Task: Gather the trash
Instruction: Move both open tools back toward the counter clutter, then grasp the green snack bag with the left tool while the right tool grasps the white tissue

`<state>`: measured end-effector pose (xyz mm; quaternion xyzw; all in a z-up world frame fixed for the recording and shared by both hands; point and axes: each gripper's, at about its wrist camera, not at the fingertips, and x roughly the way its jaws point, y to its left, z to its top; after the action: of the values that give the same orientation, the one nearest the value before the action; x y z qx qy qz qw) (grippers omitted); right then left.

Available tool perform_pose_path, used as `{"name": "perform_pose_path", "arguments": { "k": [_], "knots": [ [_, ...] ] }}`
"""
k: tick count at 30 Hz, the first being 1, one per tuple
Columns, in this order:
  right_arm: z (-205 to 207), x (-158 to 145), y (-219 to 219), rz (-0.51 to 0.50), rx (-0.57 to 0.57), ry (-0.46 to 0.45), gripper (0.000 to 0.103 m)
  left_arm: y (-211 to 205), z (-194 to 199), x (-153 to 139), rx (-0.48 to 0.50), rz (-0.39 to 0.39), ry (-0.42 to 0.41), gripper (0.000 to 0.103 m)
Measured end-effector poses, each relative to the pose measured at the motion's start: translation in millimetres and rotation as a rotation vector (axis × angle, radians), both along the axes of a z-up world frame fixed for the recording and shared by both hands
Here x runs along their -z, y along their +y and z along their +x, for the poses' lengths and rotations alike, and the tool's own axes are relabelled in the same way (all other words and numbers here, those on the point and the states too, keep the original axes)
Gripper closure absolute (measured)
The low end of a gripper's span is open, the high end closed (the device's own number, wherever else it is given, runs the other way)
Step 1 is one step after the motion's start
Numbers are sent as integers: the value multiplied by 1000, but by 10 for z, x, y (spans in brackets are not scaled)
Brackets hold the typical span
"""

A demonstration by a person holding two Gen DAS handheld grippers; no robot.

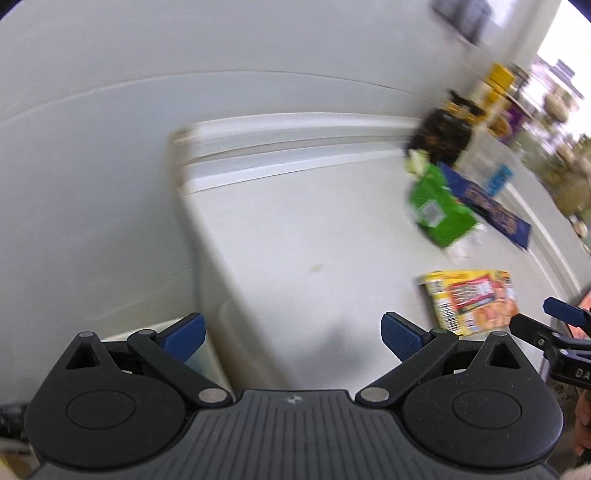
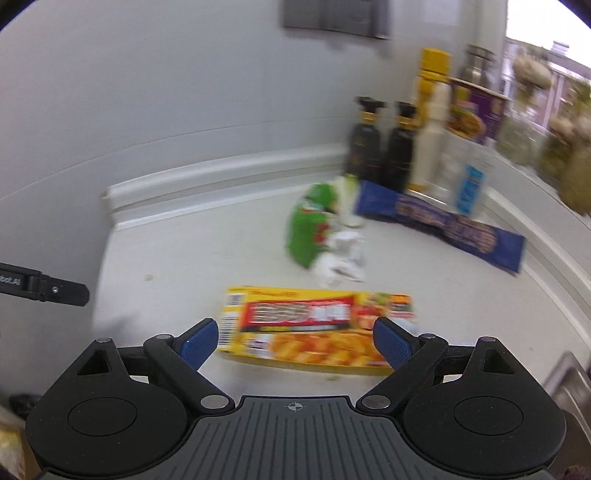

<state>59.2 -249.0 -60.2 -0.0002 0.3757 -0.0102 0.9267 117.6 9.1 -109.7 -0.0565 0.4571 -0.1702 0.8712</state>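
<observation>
- Print on the yellow box (image 2: 317, 328) is too blurred to read.
- Right gripper (image 1: 554, 332) is cut off by the frame's right edge.
- Bottles (image 2: 380, 147) at the counter's back corner are smeared.

White counter (image 2: 184, 258), pale wall (image 2: 147, 92), bright window (image 2: 535, 22) at right.

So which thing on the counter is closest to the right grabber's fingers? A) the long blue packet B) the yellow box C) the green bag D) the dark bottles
B: in the right wrist view the yellow box lies flat just ahead of the open right gripper, with the other things farther back.
</observation>
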Motion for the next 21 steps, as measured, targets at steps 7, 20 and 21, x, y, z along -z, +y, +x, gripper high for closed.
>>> {"name": "perform_pose_path", "arguments": {
  "k": [7,20,21],
  "knots": [
    [-28,37,-527,-2,92,-20,10,-673,162,-59,143,21,-49,2],
    [402,176,-906,16,82,-49,10,-1552,548,-4,271,-7,-121,19],
    [442,184,-908,19,74,-50,10,-1584,582,10,267,-14,-121,20]
  ]
}}
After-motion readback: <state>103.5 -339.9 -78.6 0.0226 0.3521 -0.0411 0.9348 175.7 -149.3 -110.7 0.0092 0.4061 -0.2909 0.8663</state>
